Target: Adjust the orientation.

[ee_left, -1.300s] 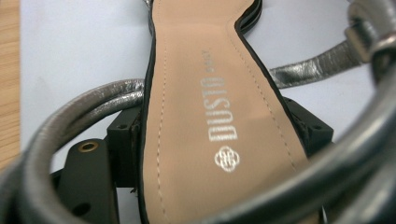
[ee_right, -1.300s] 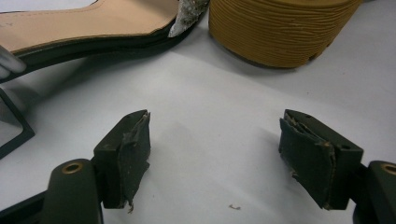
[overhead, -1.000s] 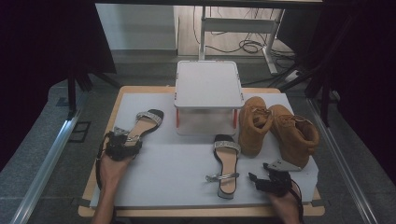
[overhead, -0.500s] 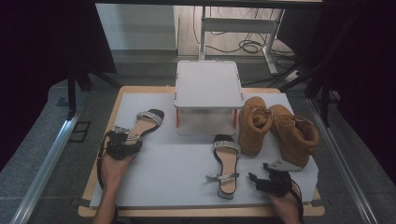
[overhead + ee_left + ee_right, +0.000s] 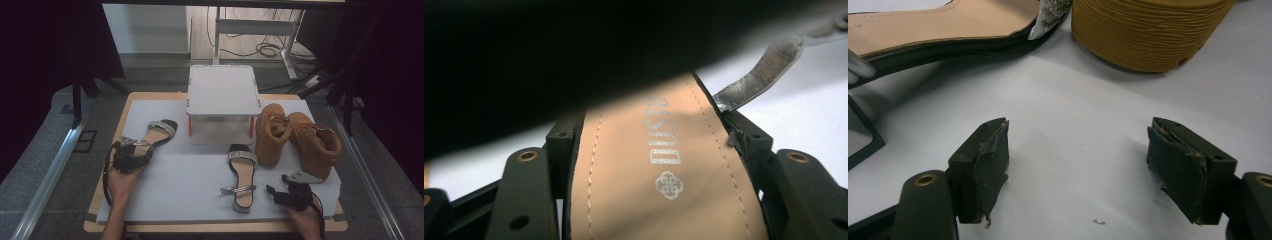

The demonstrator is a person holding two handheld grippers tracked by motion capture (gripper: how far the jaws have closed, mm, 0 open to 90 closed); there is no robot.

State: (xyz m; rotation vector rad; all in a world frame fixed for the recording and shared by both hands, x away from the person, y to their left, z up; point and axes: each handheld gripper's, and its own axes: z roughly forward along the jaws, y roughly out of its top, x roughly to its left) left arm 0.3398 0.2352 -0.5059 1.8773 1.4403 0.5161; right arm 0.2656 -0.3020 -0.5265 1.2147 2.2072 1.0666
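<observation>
Two sandals lie on the tabletop (image 5: 190, 170): the left gripper (image 5: 131, 156) fingers clench one sandal (image 5: 159, 131) (left of frame); the right gripper (image 5: 285, 196) fingers are released beside the other sandal (image 5: 242, 172).

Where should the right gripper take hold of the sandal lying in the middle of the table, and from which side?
Probably at the heel end of the middle sandal, from the near-right side. It lies flat, heel toward the person, with the open right gripper beside it. The sole is narrow there, and the raised ankle strap stands just ahead.

Black strappy sandal (image 5: 159, 134), heel clamped
</observation>
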